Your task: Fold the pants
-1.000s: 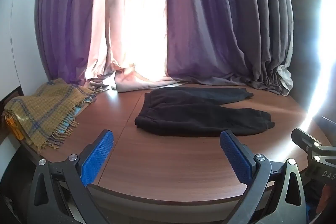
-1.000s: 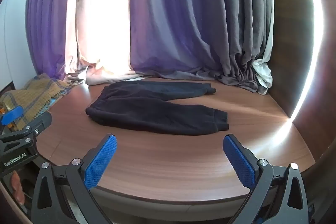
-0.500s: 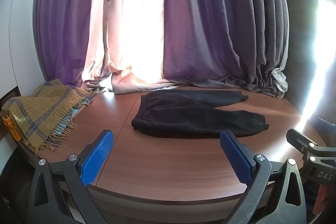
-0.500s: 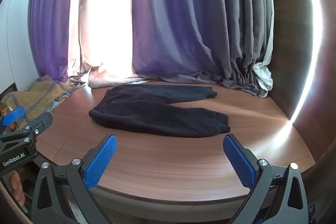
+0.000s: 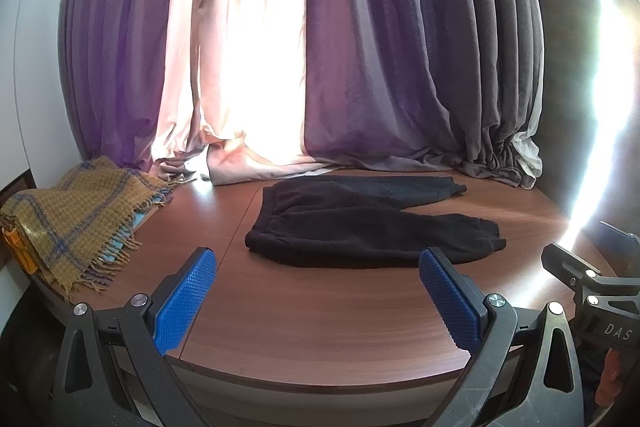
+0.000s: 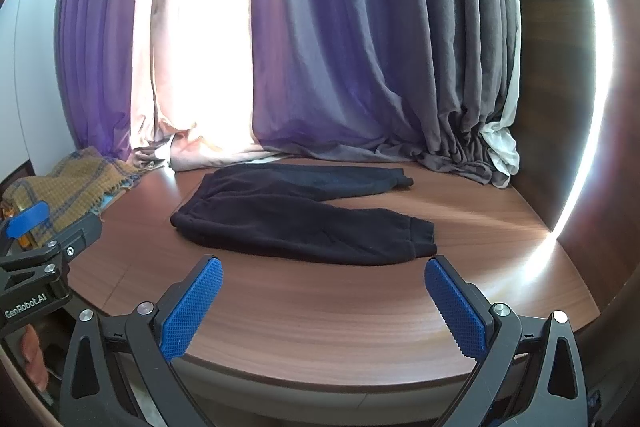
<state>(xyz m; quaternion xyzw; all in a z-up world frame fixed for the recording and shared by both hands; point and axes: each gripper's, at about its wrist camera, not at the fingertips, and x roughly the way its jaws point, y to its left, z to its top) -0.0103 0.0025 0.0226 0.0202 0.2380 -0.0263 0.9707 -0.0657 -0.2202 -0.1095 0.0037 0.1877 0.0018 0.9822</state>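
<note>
Pants (image 5: 360,227): black, lying flat on the counter (image 5: 320,327), waistband to your left, both cuffs to your right. The legs splay apart, the far one angled toward the curtain (image 5: 360,67).
Left hand-held gripper (image 5: 316,301): jaws spread wide, holding nothing, hovering over the counter's near edge, short of the pants.
Right hand-held gripper (image 6: 322,301): also wide and empty, level with the left one, apart from the cloth.
Scarf (image 5: 76,215): mustard plaid, heaped at the counter's left edge, well apart from the pants.
Progress: folding has not begun, by the look of it; no layer is doubled over.
Step in hand: reaching in for a first grasp.
How to do it well: likely bring one leg over the other first. Send your left gripper to the waistband corner and your right to the cuff on the same leg, so both ends travel together.
Grip: pinch only one leg's cloth, near the edge, and close fully; the fleece looks thick and soft.
Risk: lifting one end alone may drag the whole garment across the smooth wood.
</note>
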